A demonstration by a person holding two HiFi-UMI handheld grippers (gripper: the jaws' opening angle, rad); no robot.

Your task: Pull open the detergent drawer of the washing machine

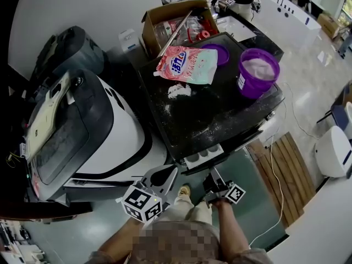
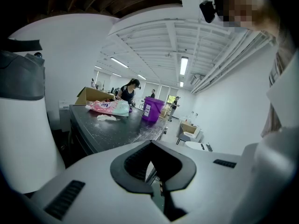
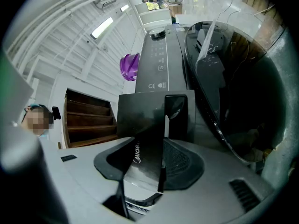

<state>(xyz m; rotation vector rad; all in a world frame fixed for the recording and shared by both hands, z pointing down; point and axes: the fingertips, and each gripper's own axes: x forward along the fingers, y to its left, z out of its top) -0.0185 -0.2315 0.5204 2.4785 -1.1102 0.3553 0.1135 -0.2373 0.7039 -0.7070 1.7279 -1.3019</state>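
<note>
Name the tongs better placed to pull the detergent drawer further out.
Right. The right tongs are clamped on the front of the drawer, which sits partly out of the washing machine. The left tongs are shut and empty, off to the drawer's left.

Seen from above: black washer [image 1: 220, 120] top dusted with white powder [image 1: 179, 90], carrying a pink bag [image 1: 187, 64], a purple lid [image 1: 218, 53] and a purple bucket [image 1: 250, 87]. At its near edge, drawer [image 1: 203, 157] pulled out, right gripper [image 1: 212, 177] right at its front. Left gripper [image 1: 164, 176] alongside, apart from the drawer. Behind, an open box [image 1: 165, 12]; to the left, a white-and-black machine [image 1: 121, 131]; to the right, a wooden pallet [image 1: 283, 169].
</note>
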